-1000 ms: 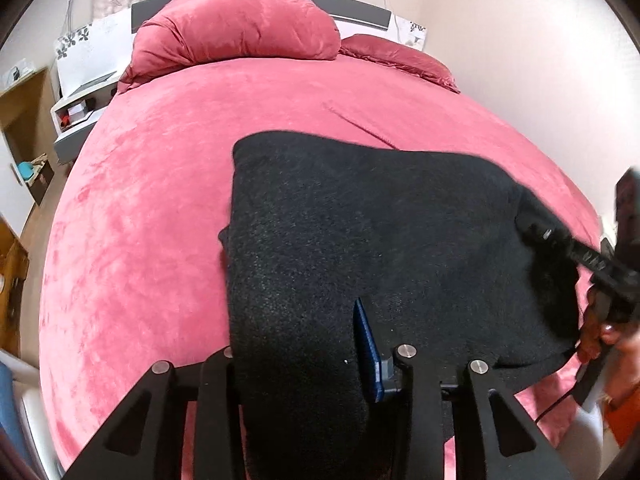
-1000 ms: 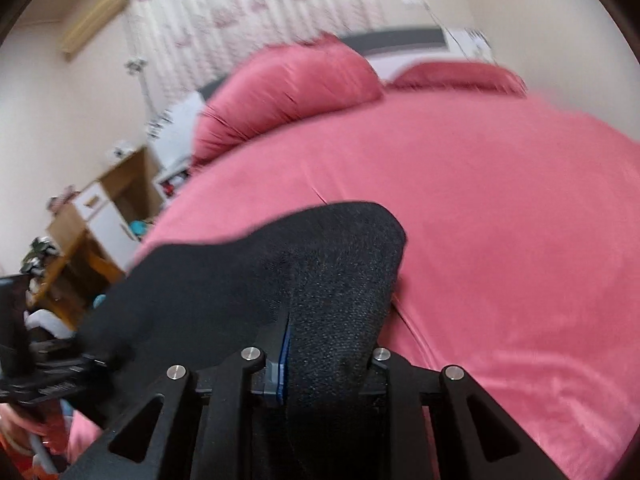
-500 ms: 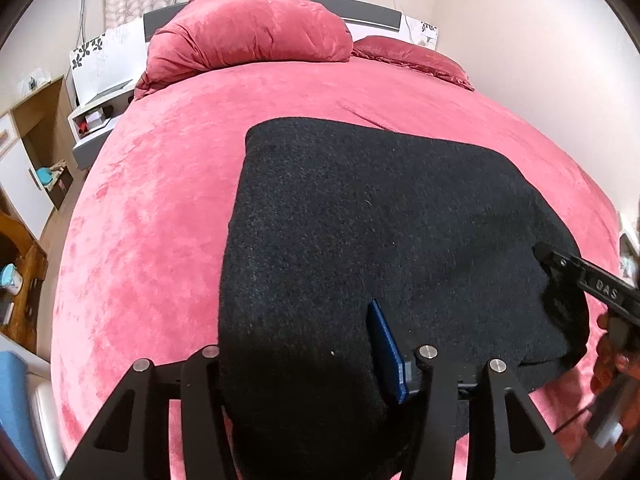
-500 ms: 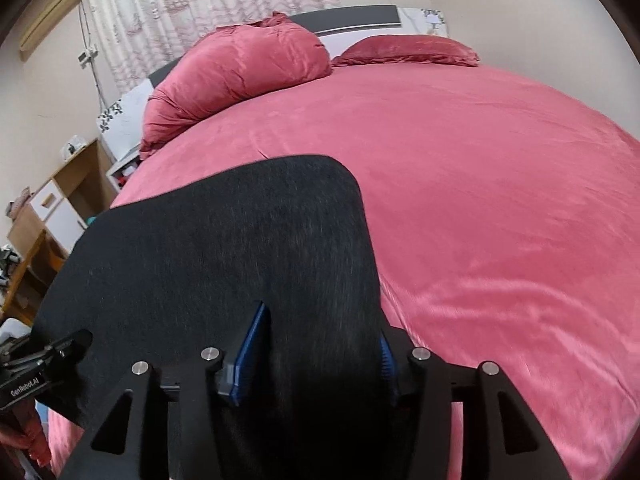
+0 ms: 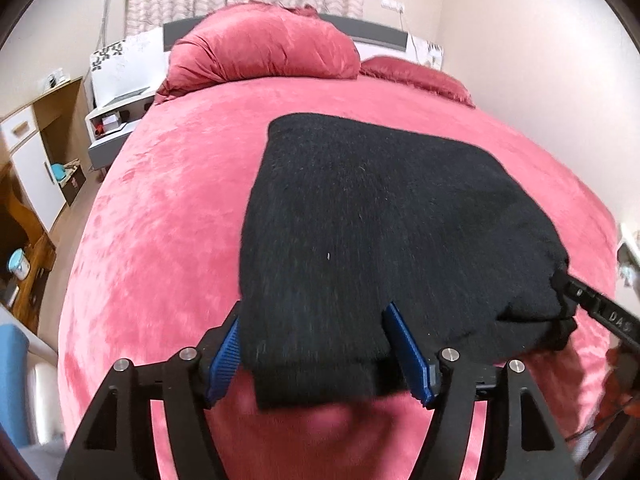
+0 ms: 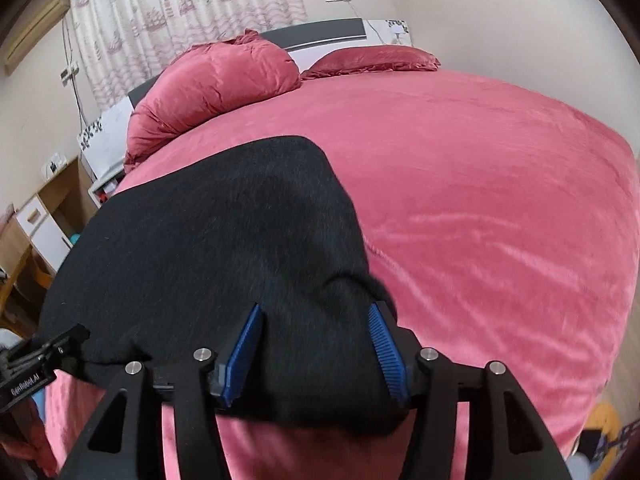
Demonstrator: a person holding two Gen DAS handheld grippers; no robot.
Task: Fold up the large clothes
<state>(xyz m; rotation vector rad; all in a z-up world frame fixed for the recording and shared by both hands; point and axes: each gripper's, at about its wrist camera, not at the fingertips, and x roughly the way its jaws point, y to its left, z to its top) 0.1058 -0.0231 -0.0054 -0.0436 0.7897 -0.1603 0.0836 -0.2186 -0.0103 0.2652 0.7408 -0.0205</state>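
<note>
A black knitted garment (image 5: 380,220), folded into a broad flat shape, lies on the pink bed (image 5: 160,220). Its near left corner sits between the blue pads of my left gripper (image 5: 316,348), whose jaws are opening and stand apart from the cloth's sides. In the right wrist view the same garment (image 6: 208,240) has its near right corner bunched between the pads of my right gripper (image 6: 316,340), whose jaws are also opening. Both grippers are at the garment's near edge, low over the bed (image 6: 500,200).
A big pink duvet bundle (image 5: 260,48) and a flat pink pillow (image 5: 416,76) lie at the headboard. A white nightstand (image 5: 112,120) and a wooden cabinet (image 5: 36,152) stand left of the bed. Bare bedspread spreads to both sides of the garment.
Both grippers went from clamped on the black cloth to wide apart and drew back toward the near edge. The lifted garment has settled flat on the bed.
</note>
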